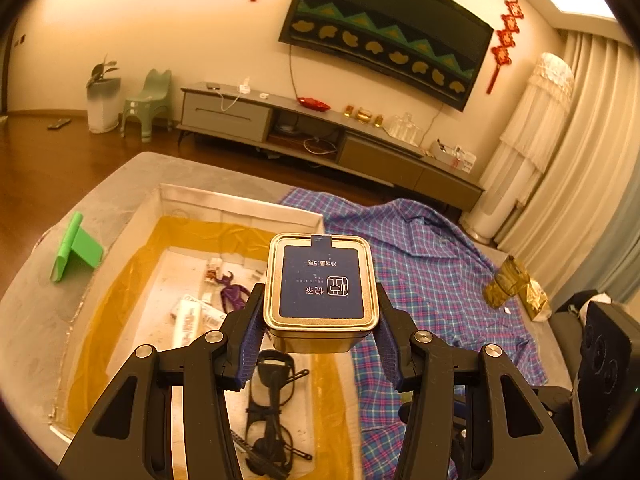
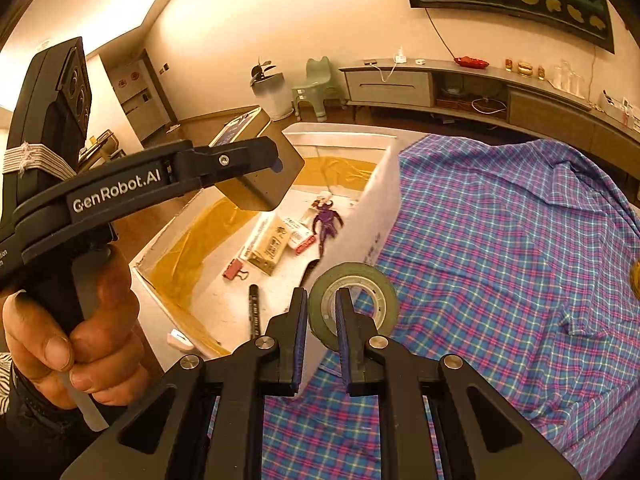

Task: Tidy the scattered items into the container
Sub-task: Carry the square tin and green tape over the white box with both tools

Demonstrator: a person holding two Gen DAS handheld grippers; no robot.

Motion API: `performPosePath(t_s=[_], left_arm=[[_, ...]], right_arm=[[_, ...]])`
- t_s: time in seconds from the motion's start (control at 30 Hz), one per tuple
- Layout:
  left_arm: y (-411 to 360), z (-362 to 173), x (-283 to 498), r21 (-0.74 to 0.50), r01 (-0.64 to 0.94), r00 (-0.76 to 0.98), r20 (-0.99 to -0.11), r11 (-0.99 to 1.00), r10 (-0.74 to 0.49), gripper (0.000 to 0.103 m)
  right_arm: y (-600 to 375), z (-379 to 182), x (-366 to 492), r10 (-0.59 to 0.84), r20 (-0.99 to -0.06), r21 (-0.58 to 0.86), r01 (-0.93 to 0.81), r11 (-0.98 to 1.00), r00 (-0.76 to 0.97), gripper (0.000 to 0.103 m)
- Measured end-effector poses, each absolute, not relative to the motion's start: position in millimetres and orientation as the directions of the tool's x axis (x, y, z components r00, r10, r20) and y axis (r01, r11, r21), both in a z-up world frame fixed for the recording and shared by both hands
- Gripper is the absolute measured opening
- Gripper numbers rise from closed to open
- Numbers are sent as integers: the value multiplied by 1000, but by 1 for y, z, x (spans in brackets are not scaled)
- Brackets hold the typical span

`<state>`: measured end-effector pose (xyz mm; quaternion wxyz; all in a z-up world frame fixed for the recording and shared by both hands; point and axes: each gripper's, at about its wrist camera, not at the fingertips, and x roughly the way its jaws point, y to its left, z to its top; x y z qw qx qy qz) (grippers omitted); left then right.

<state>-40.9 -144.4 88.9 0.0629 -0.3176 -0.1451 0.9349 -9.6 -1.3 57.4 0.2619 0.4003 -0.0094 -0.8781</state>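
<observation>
My left gripper (image 1: 320, 293) is shut on a gold tin (image 1: 322, 288) with a dark blue label, held by its two sides above the open white box (image 1: 240, 208) lined in yellow. In the right wrist view the tin (image 2: 260, 188) hangs over the box's left part, with one left finger (image 2: 240, 156) along its side. My right gripper (image 2: 322, 300) is shut on the rim of a grey-green tape roll (image 2: 376, 284), just over the box's near wall (image 2: 376, 208). Inside lie black glasses (image 1: 272, 400), a purple figure (image 2: 328, 220), a tan carton (image 2: 272, 244), a pink binder clip (image 2: 236, 270) and a marker (image 2: 254, 312).
A blue and pink plaid shirt (image 1: 432, 272) is spread to the right of the box. On it rests a crumpled gold foil packet (image 1: 516, 288). A green stand (image 1: 76, 248) sits left of the box on the grey surface. A person's hand (image 2: 80, 344) grips the left handle.
</observation>
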Motion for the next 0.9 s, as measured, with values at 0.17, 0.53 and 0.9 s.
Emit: performPosePath(t_s=[0.17,0.53,0.9], left_arm=[[-164,90,-38,-346,-1,-797,-567,-938,210,51],[-193,80,-33,-380,40,-790,-578,-924,204,51],[-226,53,-43,-395,123,-749,-639,-911,175,51]], right_arm=[[-13,59,-13,-478,-698,232,463,-856,-533,15],[-44,68,-27,-497,-692,235,488,-841,-523,15],[-68,63,-56,-498,-710,237,497,-835,-498,15]])
